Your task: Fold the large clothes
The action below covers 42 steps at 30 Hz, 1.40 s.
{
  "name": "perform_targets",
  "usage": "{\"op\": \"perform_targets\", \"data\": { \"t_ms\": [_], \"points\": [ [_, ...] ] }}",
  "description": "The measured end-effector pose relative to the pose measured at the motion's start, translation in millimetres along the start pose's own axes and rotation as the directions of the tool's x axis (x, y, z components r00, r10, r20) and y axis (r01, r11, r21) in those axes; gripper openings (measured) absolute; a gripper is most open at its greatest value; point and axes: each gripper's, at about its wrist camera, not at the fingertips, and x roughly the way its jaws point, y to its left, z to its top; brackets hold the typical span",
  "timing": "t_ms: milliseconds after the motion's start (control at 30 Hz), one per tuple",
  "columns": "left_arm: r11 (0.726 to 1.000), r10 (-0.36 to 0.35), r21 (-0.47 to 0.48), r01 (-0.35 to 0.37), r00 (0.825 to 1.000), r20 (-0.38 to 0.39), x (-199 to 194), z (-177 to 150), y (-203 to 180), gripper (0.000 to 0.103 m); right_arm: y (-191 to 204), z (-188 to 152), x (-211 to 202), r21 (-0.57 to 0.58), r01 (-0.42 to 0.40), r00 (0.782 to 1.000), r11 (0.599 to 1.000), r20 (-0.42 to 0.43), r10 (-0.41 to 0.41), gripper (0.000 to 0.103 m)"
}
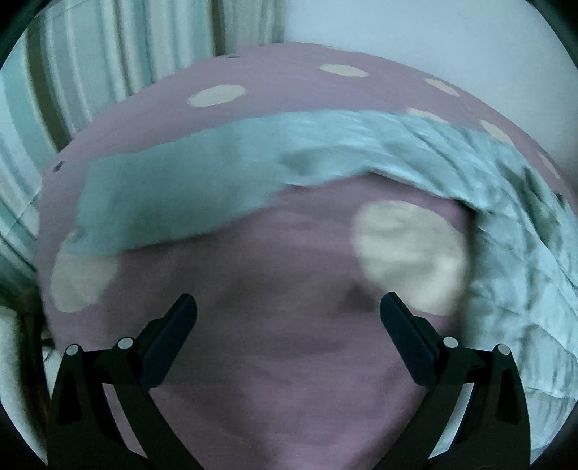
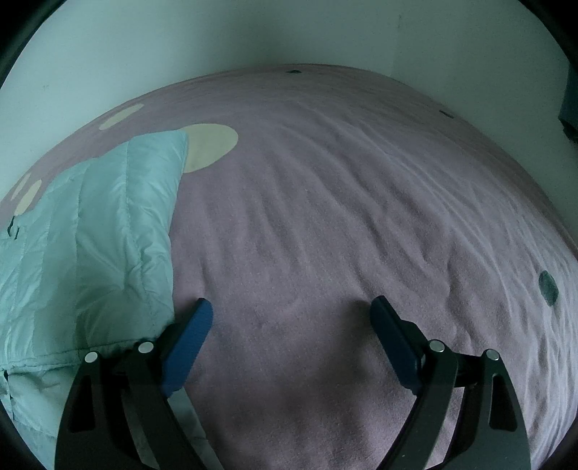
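A pale blue quilted jacket lies on a mauve blanket with cream dots. In the left wrist view one sleeve stretches left across the bed and the body bunches at the right. My left gripper is open and empty, over bare blanket in front of the sleeve. In the right wrist view the jacket lies at the left. My right gripper is open and empty above the blanket, its left finger beside the jacket's edge.
Striped curtains hang behind the bed on the left. A pale wall stands at the bed's far edge. A dark object sits at the far right by the wall.
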Motion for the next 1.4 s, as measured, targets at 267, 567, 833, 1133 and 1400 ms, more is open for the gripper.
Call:
{"op": "perform_targets", "data": {
  "t_ms": [267,567,833,1133,1400],
  "points": [
    [0.973,0.076,-0.22,-0.074,0.997,0.001,4,19,104,0.078,0,0,0,-0.001,0.001,1.0,1.0,0.001,-0.001,0.088],
    [0.929,-0.055,-0.367,0.053,0.998,0.003,14,34,180,0.078,-2,-1,-1,-0.002,0.001,1.0,1.0,0.001,-0.001,0.088],
    [0.946,-0.101,-0.312,0.088,0.995,-0.025,33,46,186,0.078,-2,-1,-1,-0.003,0.001,1.0,1.0,0.001,-0.001,0.089],
    [0.935,-0.134,-0.334,0.122,0.991,-0.012,36,49,181,0.037,-2,-1,-1,-0.002,0.001,1.0,1.0,0.001,-0.001,0.089],
    [0.942,-0.158,-0.293,0.163,0.987,0.039,15,60,162,0.004,-2,-1,-1,-0.002,0.001,1.0,1.0,0.002,-0.001,0.089]
  ]
}}
